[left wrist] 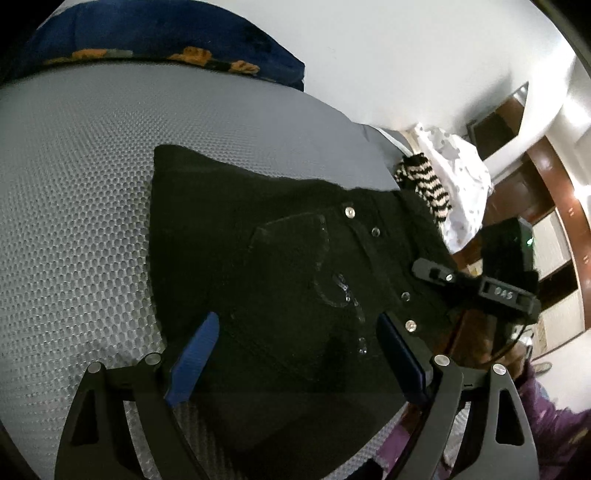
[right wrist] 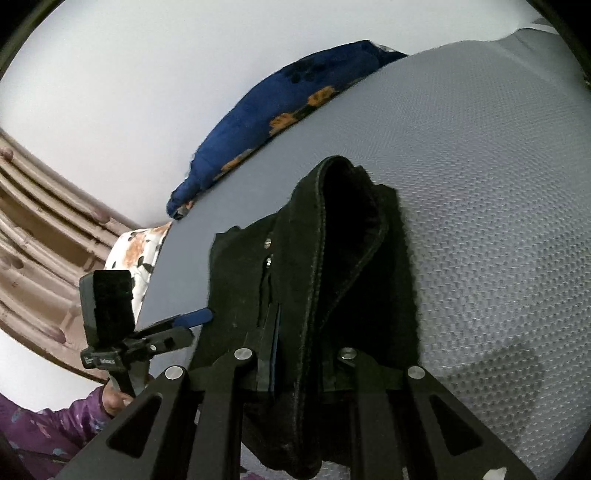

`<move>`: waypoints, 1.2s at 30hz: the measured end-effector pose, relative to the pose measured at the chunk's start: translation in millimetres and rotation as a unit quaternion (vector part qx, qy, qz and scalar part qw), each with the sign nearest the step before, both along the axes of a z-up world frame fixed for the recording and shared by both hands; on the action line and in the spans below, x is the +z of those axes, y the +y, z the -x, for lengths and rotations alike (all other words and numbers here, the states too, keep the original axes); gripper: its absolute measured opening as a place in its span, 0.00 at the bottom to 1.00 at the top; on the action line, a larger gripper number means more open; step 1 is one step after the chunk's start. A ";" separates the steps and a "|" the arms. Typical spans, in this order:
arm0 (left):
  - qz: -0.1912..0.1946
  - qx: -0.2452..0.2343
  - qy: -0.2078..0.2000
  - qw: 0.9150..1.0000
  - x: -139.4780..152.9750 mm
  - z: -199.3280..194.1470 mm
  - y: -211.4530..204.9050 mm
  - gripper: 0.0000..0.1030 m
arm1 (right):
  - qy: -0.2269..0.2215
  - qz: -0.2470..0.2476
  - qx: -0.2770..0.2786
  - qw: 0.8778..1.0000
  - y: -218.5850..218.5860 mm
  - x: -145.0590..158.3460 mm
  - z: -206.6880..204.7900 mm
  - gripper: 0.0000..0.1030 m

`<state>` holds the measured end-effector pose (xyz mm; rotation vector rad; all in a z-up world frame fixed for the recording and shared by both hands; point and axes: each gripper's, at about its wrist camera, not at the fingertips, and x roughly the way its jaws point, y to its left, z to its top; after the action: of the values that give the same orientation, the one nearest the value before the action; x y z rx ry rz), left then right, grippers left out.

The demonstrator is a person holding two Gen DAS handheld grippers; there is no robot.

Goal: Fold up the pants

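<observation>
Left wrist view: left gripper (left wrist: 297,354) hovers with jaws spread wide, empty, above the black pants (left wrist: 280,258) lying folded on the grey bed (left wrist: 74,221), presumably ready to pin or smooth them. Right wrist view: right gripper (right wrist: 295,369) is clamped on a raised fold of pants (right wrist: 332,266), likely carrying it over.

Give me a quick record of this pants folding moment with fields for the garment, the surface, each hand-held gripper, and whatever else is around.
garment: black pants, partly folded, rivets and pocket facing up
surface: grey textured mattress
left hand-held gripper: open, blue pads either side of the fabric, gripping nothing
right hand-held gripper: shut on a bunched fold of the pants, lifted off the mattress
nearby: blue floral blanket at the far edge; striped cloth beside the mattress
</observation>
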<state>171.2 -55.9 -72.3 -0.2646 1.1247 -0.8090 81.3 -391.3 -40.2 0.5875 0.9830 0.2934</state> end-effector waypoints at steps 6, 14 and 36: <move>-0.019 -0.007 -0.022 1.000 1.2 3.6 -9.5 0.86 | 0.007 -0.016 -0.012 1.000 -11.5 -13.8 4.0 0.12; -0.026 -0.012 -0.048 0.998 -2.5 6.3 -18.6 0.89 | 0.024 -0.051 -0.023 0.998 -23.0 -35.1 0.6 0.13; 0.021 0.091 -0.065 0.994 27.5 -4.0 65.6 0.93 | -0.087 -0.043 -0.044 0.994 -21.5 28.8 52.2 0.32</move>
<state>175.2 9.7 -44.8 -0.3395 0.9477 -0.6791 29.1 -412.8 -11.4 0.6700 0.7770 0.3051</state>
